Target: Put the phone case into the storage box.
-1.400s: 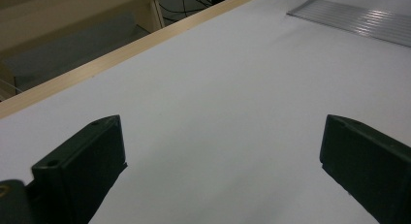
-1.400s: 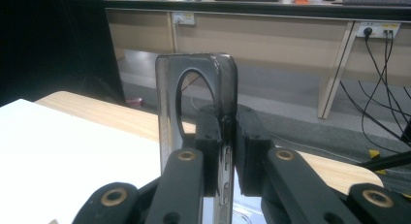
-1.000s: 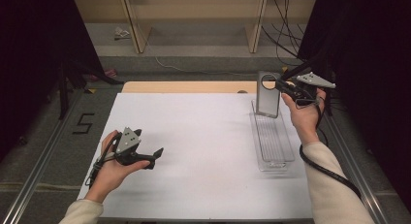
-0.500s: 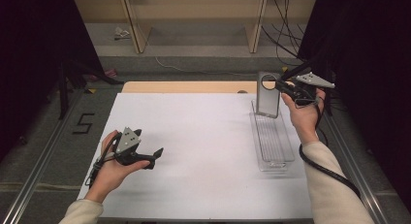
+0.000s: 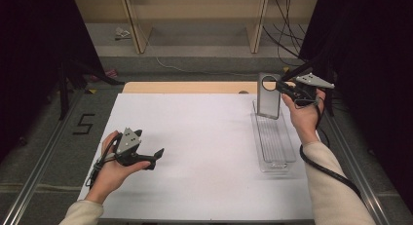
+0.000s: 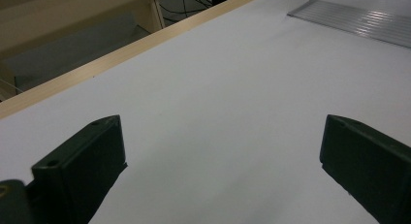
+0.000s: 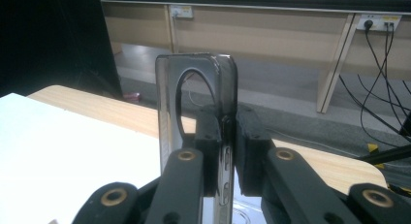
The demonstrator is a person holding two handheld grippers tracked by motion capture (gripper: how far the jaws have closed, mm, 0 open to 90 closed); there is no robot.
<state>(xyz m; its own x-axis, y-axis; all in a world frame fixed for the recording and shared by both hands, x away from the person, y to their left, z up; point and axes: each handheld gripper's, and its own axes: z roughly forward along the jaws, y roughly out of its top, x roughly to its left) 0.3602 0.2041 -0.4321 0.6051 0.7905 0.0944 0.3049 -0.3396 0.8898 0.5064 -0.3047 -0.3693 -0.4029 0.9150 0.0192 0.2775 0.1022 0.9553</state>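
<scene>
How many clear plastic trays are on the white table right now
1. The clear plastic tray lies lengthwise near the table's right edge, below the dark translucent phone case that the right gripper holds upright over its far end. None seems hidden.

Grey floor [image 5: 204,64], wooden shelf legs [image 5: 134,25], dangling black cables [image 5: 282,30].

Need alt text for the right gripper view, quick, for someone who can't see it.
The right gripper is shut on the edge of an upright smoky translucent phone case with a round camera cutout. Behind it lie a white table sheet, a wooden table edge and cabled desks.
</scene>
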